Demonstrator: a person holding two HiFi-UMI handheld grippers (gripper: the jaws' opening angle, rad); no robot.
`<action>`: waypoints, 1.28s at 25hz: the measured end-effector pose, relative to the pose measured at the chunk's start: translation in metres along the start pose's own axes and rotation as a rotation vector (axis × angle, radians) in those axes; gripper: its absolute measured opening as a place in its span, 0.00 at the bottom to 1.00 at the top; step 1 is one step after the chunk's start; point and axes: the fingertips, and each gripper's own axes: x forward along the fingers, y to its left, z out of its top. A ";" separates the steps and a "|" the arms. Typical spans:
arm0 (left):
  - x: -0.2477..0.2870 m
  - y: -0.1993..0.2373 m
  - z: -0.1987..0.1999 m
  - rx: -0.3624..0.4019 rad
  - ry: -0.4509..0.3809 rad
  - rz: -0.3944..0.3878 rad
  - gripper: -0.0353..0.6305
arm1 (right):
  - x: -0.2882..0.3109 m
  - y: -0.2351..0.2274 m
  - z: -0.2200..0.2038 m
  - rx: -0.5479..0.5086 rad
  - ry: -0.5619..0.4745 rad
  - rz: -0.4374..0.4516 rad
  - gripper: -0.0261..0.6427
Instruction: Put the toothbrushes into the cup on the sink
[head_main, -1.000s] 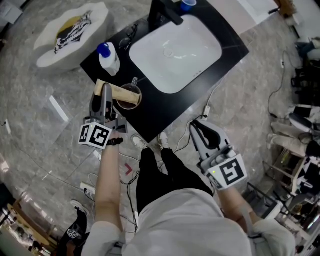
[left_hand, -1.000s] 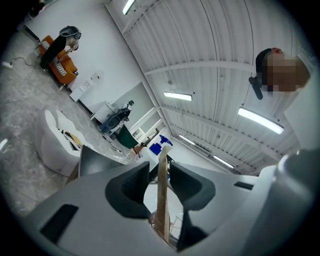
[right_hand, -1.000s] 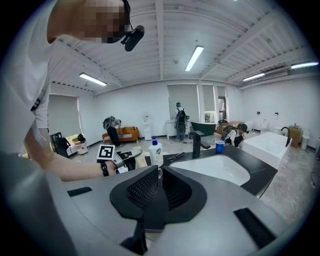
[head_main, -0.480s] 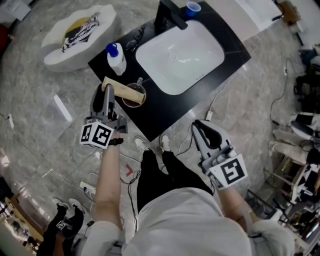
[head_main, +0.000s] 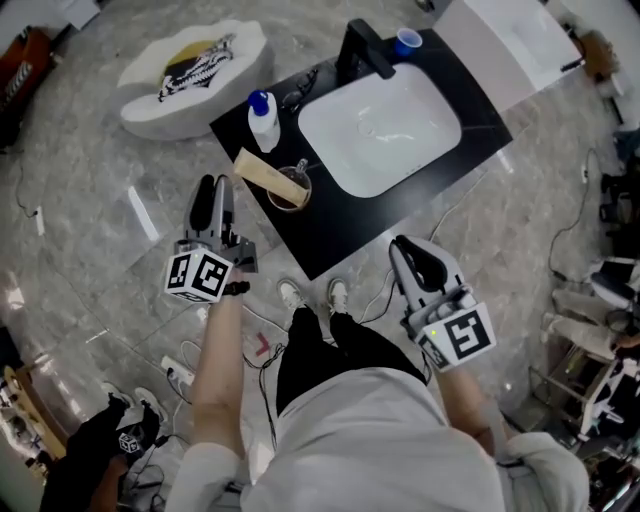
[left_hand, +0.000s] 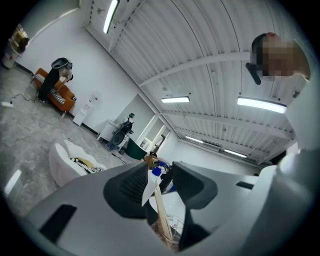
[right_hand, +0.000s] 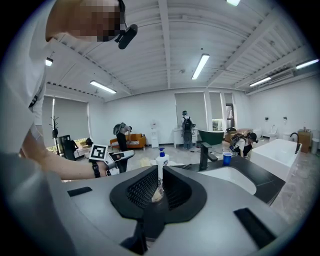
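Note:
A tan toothbrush package (head_main: 258, 168) leans in the glass cup (head_main: 291, 189) at the near left corner of the black counter (head_main: 340, 225), its free end sticking out to the left. My left gripper (head_main: 212, 184) hangs just left of that end and does not touch it. Its jaws are opening. In the left gripper view the package (left_hand: 160, 210) shows through the gap of the left gripper (left_hand: 159, 172), beyond the pads. My right gripper (head_main: 405, 246) is held off the counter's near right edge, shut and empty; the right gripper (right_hand: 159, 182) points at the counter.
A white soap bottle (head_main: 264, 121) with a blue cap stands behind the cup. The white sink basin (head_main: 385, 130), a black faucet (head_main: 363, 50) and a blue cup (head_main: 406, 41) are further back. A white floor cushion (head_main: 190, 75) lies left; cables run near my feet.
My left gripper has let go of the toothbrush package and drawn back from it, its jaws spreading. The package stays in the cup. The right gripper has hardly moved.

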 end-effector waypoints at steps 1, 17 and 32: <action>-0.004 -0.001 0.003 0.008 -0.002 0.010 0.28 | -0.001 0.000 0.002 -0.005 -0.005 0.004 0.11; -0.038 -0.021 0.019 0.106 -0.021 0.064 0.07 | -0.015 -0.006 0.022 -0.010 -0.072 0.039 0.12; -0.054 -0.094 0.043 0.285 -0.041 -0.004 0.06 | -0.029 -0.014 0.041 -0.032 -0.130 0.087 0.12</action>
